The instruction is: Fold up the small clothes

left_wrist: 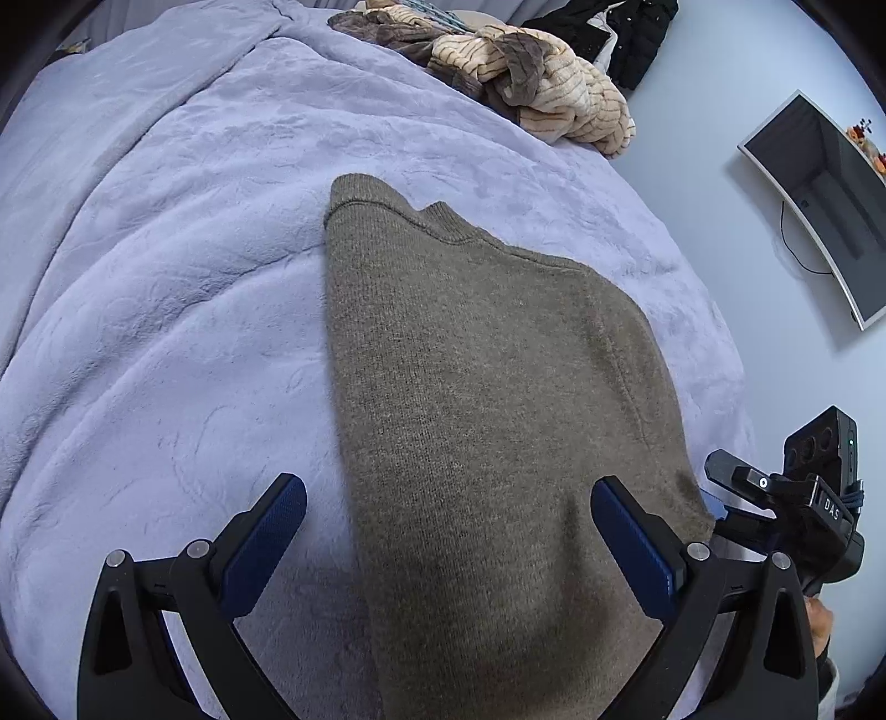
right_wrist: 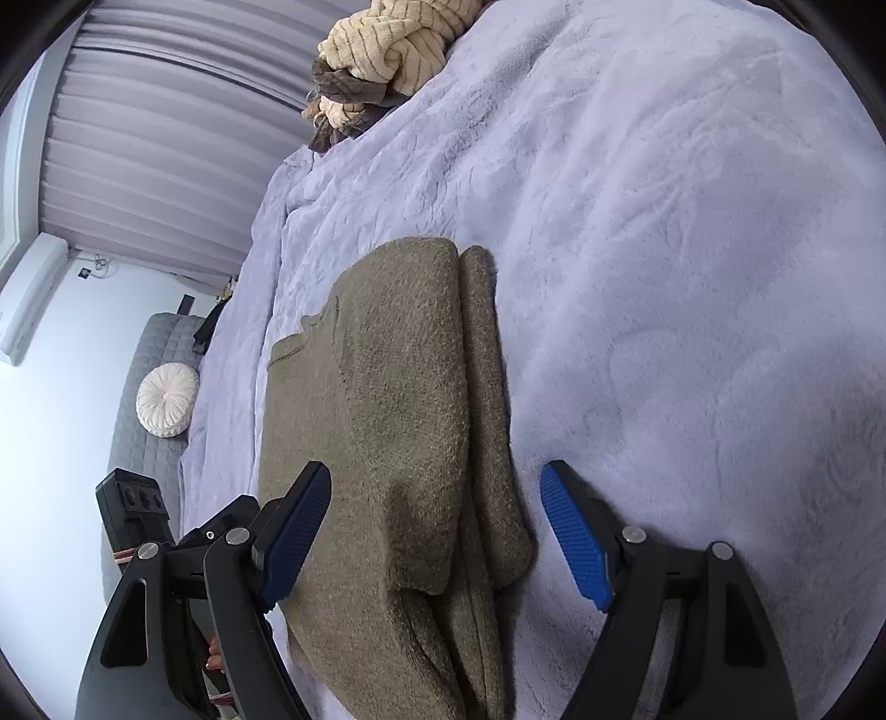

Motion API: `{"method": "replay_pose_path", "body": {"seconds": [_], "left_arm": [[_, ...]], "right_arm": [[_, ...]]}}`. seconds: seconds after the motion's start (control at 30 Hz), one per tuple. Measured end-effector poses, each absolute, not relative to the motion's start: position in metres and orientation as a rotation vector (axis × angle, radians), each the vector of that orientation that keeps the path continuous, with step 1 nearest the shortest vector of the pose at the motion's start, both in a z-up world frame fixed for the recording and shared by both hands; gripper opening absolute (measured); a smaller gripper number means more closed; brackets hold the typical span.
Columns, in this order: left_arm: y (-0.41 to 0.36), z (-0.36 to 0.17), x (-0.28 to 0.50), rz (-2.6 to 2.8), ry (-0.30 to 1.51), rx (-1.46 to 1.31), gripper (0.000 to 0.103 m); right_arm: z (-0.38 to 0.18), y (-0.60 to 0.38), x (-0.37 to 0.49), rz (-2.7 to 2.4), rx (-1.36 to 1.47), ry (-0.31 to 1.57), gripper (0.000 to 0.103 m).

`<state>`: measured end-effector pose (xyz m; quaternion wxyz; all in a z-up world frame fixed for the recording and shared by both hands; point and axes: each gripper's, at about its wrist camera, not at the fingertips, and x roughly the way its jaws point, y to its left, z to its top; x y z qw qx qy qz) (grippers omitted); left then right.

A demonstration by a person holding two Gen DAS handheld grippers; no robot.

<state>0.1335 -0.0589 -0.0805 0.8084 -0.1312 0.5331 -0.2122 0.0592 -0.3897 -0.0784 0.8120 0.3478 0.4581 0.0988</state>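
Both grippers hang over the bed with their jaws spread wide and nothing clamped. Left gripper (left_wrist: 448,543) straddles the near end of the sweater (left_wrist: 487,399): its left pad is over bare blanket (left_wrist: 166,277), its right pad over the knit near the sweater's right edge. Whether the pads touch the cloth cannot be told. Right gripper (right_wrist: 437,531) likewise spans the sweater (right_wrist: 387,415), its left finger above the cloth and its right finger over the blanket (right_wrist: 692,277) just beside the folded edge.

The sweater is an olive-brown knit lying flat on the lavender blanket, folded lengthwise so a narrow layer shows along one side in the right wrist view; its ribbed collar points away from the grippers.

At the far end of the bed lies a heap of beige striped and brown clothes (left_wrist: 531,83), well apart from the sweater. Beyond it is a black garment (left_wrist: 620,39). A monitor (left_wrist: 819,205) is seen beside the bed, and in the right wrist view a grey couch (right_wrist: 144,443) holds a round white cushion (right_wrist: 166,399). Nothing lies between the grippers and the sweater.
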Motion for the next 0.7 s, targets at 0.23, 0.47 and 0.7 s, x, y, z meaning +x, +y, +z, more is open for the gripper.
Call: {"method": "replay_pose_path", "body": {"seconds": [0.23,0.47,0.7], "left_arm": [[-0.067,-0.101,0.137,-0.474,1.188,-0.314,0.103],[-0.073,-0.102,0.141,-0.479,1.188,-0.296,0.103],[-0.078,-0.103,0.145,-0.481,1.187,-0.287,0.103]], "right_arm": [[-0.08,-0.378,0.081,0.234,0.7,1.035,0.082],[-0.075,-0.352,0.093,0.338,0.587,1.065,0.086],[-0.094,-0.359,0.096,0.36,0.59,1.097,0.086]]}}
